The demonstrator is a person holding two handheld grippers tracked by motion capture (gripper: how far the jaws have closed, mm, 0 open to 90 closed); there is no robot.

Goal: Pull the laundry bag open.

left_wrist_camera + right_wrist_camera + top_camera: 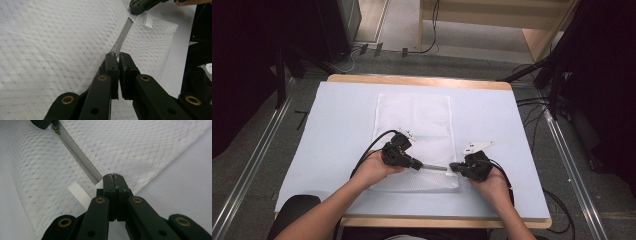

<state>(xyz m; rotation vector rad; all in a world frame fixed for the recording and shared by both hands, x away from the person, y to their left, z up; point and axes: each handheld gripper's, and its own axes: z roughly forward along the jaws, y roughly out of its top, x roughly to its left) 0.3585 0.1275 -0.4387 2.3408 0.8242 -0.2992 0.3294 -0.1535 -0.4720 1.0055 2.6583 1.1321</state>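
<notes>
A white mesh bag lay flat on the white table cover, long side running from 12 to 6 o'clock, its near end close to the person's edge of the table. A grey zipper ran across that near end, from 9 to 3 o'clock.

The left gripper sat over the bag at about 7 o'clock of its middle, pointing toward 3 o'clock. In the left gripper view its jaws stood nearly together, pinching the small brass zipper pull at their tips, with the zipper tape stretching away toward 1 o'clock.

The right gripper faced it from the bag's 5 o'clock corner, pointing toward 9 o'clock. In the right gripper view its jaws were pressed tight together on the end of the zipper, where the bag's edge met a short white ribbed tab lying just beside them at 9 o'clock. The zipper ran off toward 11 o'clock, up to the left gripper at the top edge.

The two grippers stood near each other, tip toward tip, with a short open stretch of zipper taut between them. A black cable trailed from the left gripper toward 7 o'clock.
</notes>
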